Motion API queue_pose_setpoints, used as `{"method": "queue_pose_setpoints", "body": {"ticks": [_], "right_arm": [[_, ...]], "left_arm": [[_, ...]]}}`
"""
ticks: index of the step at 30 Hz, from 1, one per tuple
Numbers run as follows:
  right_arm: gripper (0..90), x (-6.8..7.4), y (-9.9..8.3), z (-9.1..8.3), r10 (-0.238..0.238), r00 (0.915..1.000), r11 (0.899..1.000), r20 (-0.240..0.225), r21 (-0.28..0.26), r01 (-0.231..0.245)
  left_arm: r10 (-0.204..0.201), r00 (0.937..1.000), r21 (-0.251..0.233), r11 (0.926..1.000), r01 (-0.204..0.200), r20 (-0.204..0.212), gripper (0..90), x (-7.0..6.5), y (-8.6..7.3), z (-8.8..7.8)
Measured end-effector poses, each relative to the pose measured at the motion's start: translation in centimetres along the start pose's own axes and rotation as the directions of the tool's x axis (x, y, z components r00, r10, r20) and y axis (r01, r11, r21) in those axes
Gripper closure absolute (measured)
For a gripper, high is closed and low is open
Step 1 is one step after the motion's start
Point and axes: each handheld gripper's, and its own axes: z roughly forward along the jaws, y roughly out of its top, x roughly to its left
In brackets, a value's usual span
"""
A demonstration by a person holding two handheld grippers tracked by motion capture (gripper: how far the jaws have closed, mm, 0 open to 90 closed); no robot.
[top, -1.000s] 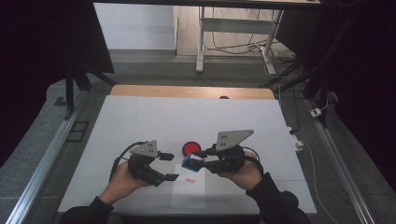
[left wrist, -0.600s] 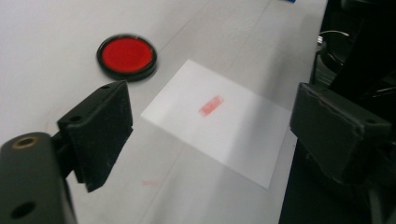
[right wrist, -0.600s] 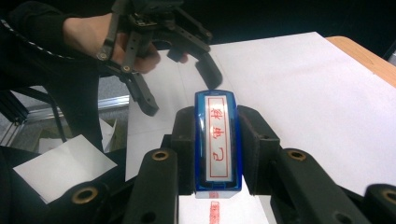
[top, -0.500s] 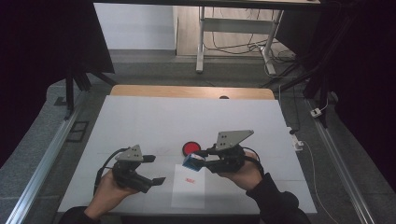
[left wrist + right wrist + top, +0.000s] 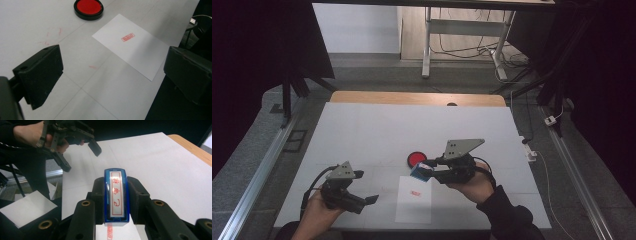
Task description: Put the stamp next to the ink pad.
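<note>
Left gripper (image 5: pixel 371 199) has pulled back off the paper (image 5: pixel 414 197) toward the near-left table edge, jaws just been opening, now spread with nothing between; right gripper (image 5: pixel 426 169) stays put, pinching the blue stamp (image 5: pixel 116 195) above the paper's far end. Red ink pad (image 5: pixel 416 159) just beyond. White table (image 5: pixel 377 130), faint red smudges, wooden far edge, dark room. Red stamped mark (image 5: pixel 128 37) on paper, unreadable

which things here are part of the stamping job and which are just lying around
In the job:
- blue stamp, clamped in the right hand-held gripper
- sheet of paper with a red imprint
- red ink pad
- left hand-held gripper, jaws just opened, nothing between them

Lying about:
- cables on the floor beyond the table
- desk frame behind it
</note>
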Motion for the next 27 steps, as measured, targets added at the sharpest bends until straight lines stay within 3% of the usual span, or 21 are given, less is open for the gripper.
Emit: {"method": "queue_pose_setpoints", "body": {"ticks": [2,5,27], "right_arm": [[69.8,0.0,-0.1,0.0,-0.003,0.9999,1.0,0.016,0.004,0.003],[69.8,-0.1,-0.3,-0.1,-0.011,0.9993,1.0,0.036,0.018,0.01],[69.9,-1.6,-2.0,-0.8,0.044,0.9886,0.996,0.144,0.067,-0.055]], "left_arm": [[-0.012,0.9999,-0.003,0.9999,0.012,-0.008,2.3,0.0,-0.3,-0.2],[-0.001,0.9991,0.002,1.0,0.001,-0.043,1.7,-0.1,-0.7,-0.4],[-0.061,0.9941,0.011,0.998,0.063,-0.09,0.0,0.5,-3.4,-2.4]]}}
